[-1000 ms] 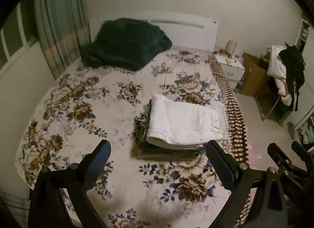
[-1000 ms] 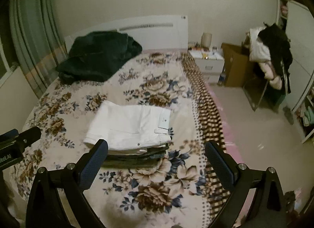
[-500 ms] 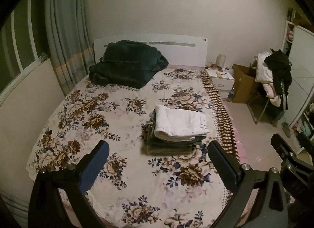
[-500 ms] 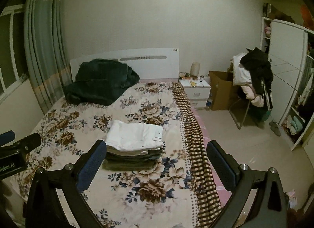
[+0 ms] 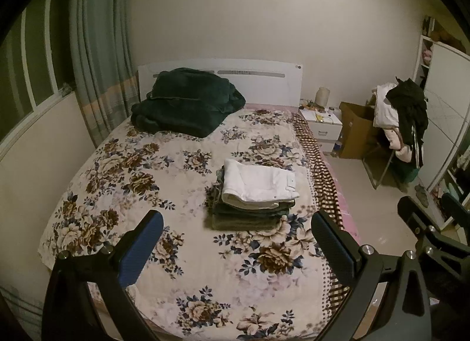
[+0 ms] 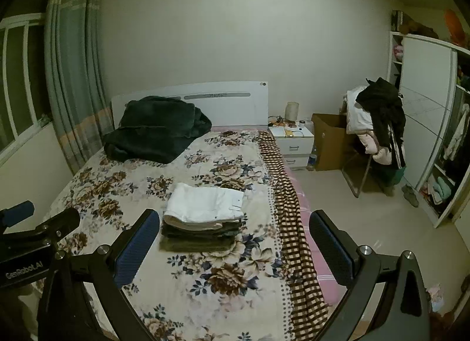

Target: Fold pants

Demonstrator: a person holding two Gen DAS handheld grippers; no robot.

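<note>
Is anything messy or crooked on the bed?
Mostly tidy. The folded white pants sit squarely on the stack of darker clothes. Only the dark green blanket lies in a loose heap by the headboard.

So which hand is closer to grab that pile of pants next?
Probably the right. The pile of pants sits just past the right tool, by its left finger; from the left tool the pile lies farther ahead. Both tools are open and empty, away from the bed.
</note>
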